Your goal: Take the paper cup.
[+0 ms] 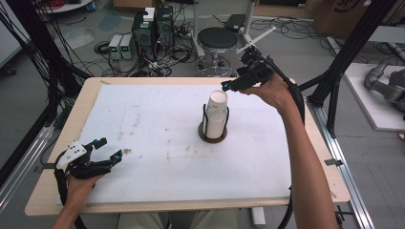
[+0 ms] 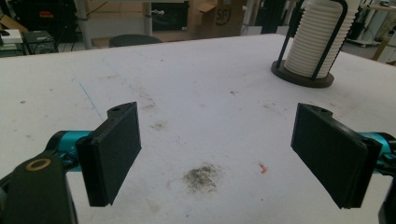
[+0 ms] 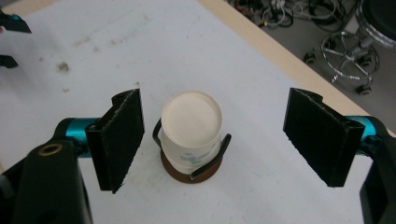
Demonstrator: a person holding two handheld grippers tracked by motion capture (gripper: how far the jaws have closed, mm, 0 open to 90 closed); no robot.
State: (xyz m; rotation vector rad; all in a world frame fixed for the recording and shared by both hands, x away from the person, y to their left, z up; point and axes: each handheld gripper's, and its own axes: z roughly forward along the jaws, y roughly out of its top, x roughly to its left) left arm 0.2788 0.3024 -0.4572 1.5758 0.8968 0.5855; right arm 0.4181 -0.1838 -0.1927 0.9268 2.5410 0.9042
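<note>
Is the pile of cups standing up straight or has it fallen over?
Standing up. The stack of cups sits upright inside its black wire holder on the table, and the open right tool hovers above it.

Black letters reading roughly "SFJ" are showing on a brown cardboard box (image 2: 227, 16) at twelve o'clock beyond the table in the left gripper view; nothing else is reading clearly.

a pale wooden desk (image 1: 57, 148) carries a white sheet (image 1: 157, 124) over most of its top, smudged with grey marks. on the sheet, right of its middle, stands a round brown cup holder (image 1: 213, 133) with a stack of white cups (image 1: 216, 109) upright inside its black bars.
</note>
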